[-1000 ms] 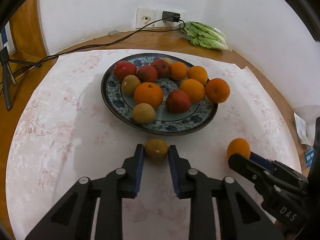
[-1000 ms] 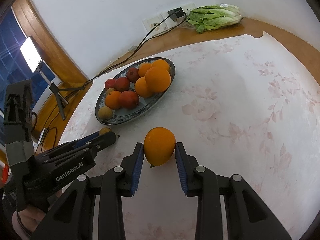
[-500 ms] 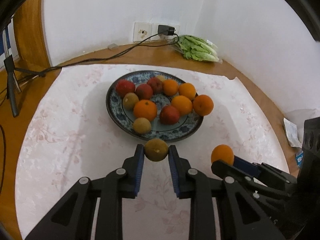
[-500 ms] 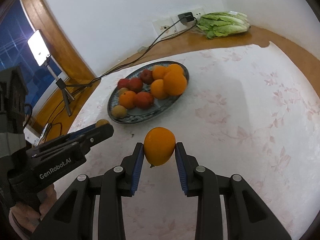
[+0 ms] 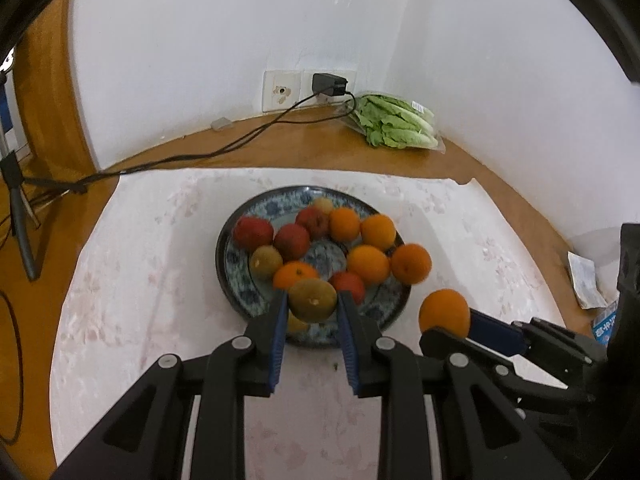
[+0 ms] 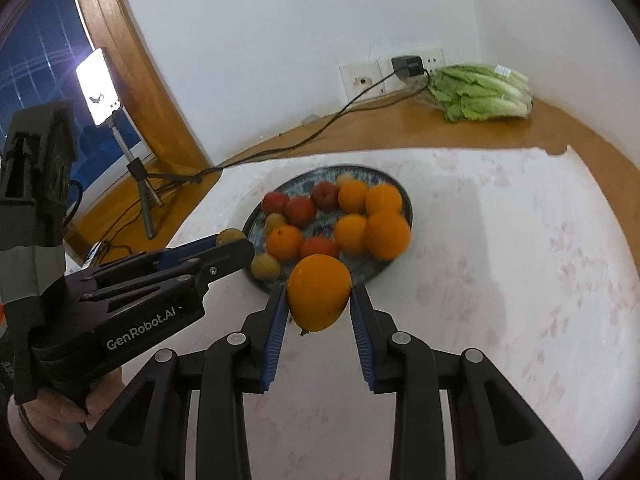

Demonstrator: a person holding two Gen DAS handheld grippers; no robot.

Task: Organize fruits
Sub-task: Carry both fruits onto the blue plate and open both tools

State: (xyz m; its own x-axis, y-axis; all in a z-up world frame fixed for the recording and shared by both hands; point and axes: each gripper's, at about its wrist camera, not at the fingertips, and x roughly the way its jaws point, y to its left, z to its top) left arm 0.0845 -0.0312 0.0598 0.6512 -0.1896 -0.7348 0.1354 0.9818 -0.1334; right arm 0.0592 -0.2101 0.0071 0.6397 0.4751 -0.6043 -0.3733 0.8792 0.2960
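Note:
A blue patterned plate [image 5: 231,276] [image 6: 400,192] on the pale floral cloth holds several oranges, red fruits and small brown-green fruits. My left gripper [image 5: 313,308] is shut on a small brown-green fruit [image 5: 312,300], held in the air over the plate's near rim. My right gripper [image 6: 319,295] is shut on an orange [image 6: 319,292], raised just short of the plate's near edge. In the left wrist view the right gripper [image 5: 452,322] and its orange [image 5: 444,312] show at the right. In the right wrist view the left gripper [image 6: 236,244] shows at the left, its fruit [image 6: 230,235] at the tip.
A bag of lettuce [image 5: 396,124] [image 6: 480,92] lies at the back by a wall socket with a plugged charger [image 5: 328,84]; its cable [image 5: 200,156] runs left across the wooden table. A tripod [image 6: 140,188] with a lit phone stands at the left. A paper packet [image 5: 584,280] lies right.
Both grippers have risen off the cloth with their fruits still gripped, so the plate now looks smaller and lower in both views. The held fruits now overlap the plate's near rim.

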